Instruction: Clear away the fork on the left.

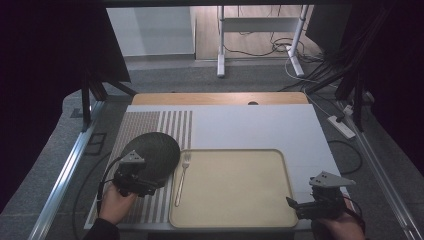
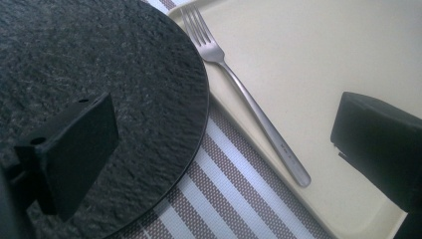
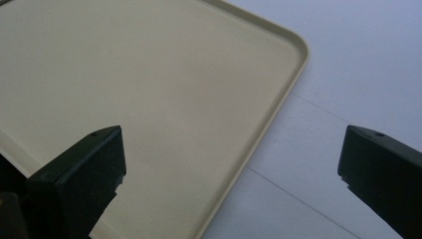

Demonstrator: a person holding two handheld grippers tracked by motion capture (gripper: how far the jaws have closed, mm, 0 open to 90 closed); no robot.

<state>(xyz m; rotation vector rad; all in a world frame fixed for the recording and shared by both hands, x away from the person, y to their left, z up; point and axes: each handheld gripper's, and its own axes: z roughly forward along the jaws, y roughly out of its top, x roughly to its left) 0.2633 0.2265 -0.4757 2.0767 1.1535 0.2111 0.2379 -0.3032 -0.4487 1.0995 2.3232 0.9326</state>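
A silver metal fork (image 1: 181, 177) lies along the left edge of a beige rectangular plastic tray (image 1: 235, 220), beside a round black slate plate (image 1: 152, 152) on a striped placemat (image 1: 172, 122), while the left gripper (image 1: 145, 187) and right gripper (image 1: 295, 205) hover with jaws spread, empty.

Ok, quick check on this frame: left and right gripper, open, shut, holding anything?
Left gripper: open, empty, over the round dark slate plate.
Right gripper: open, empty, over the beige tray's corner.
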